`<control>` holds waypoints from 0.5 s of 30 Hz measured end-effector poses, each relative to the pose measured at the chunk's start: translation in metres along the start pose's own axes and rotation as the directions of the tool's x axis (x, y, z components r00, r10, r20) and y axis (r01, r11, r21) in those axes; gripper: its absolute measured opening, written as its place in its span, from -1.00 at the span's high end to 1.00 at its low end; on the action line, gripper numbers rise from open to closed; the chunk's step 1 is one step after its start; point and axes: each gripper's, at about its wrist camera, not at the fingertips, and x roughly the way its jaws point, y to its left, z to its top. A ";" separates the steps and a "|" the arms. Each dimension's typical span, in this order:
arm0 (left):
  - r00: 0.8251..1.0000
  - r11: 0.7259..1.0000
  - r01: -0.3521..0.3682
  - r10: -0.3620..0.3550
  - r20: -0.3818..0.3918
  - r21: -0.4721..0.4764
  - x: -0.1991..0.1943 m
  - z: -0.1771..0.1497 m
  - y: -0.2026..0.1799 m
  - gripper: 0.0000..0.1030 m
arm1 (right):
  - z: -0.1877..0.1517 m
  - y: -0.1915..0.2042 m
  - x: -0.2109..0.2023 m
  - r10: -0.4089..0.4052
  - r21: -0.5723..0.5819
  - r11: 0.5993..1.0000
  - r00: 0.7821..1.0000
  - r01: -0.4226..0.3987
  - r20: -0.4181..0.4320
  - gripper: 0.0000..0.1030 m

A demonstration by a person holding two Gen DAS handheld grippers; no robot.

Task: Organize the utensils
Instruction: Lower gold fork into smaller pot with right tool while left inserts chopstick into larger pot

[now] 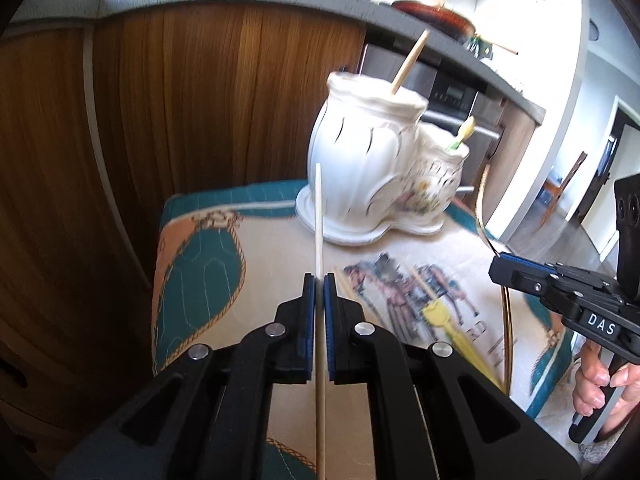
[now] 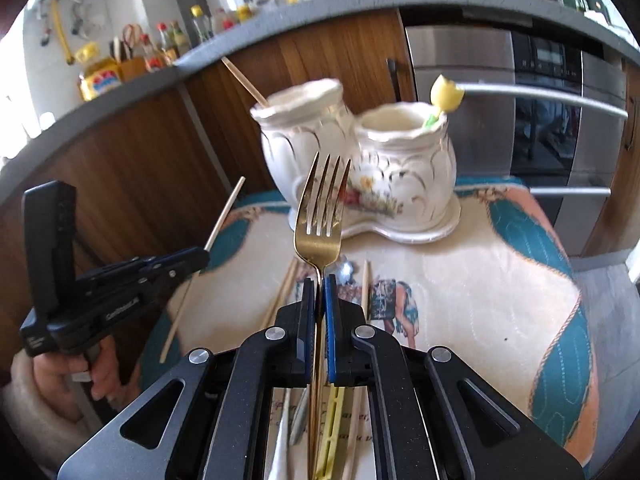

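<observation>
Fork [image 2: 320, 216] of gold metal stands pinched by its handle in the right claw [image 2: 319, 284], tines toward the white ceramic twin-pot holder [image 2: 404, 160] at the far end of the quilted surface [image 2: 480, 300]. Only the left wrist view shows the thin wooden stick [image 1: 319, 216] clamped upright in the left claw [image 1: 319, 280]. A yellow plastic utensil [image 1: 440, 320] and loose sticks [image 2: 280, 296] lie near, between the claws and the holder.

Home kitchen: oven [image 2: 560, 92], countertop bottles [image 2: 168, 40].
</observation>
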 end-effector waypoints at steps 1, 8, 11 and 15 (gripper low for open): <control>1.000 1.000 0.002 -0.002 0.012 0.001 -0.003 0.002 -0.001 0.91 | 0.000 0.000 -0.005 0.007 -0.004 1.000 1.000 -0.007 0.016 0.88; 0.990 0.999 0.039 -0.040 0.138 0.010 -0.031 0.011 -0.005 0.91 | 0.000 -0.001 -0.038 0.070 -0.031 0.997 0.989 -0.067 0.130 0.89; 0.977 0.999 0.050 -0.052 0.205 0.013 -0.041 0.013 -0.006 0.91 | 0.002 0.000 -0.047 0.087 -0.039 0.996 0.979 -0.081 0.183 0.89; 0.975 0.999 0.043 -0.045 0.218 0.014 -0.043 0.019 -0.005 0.91 | 0.015 -0.005 -0.054 0.075 -0.028 0.997 0.966 -0.070 0.248 0.89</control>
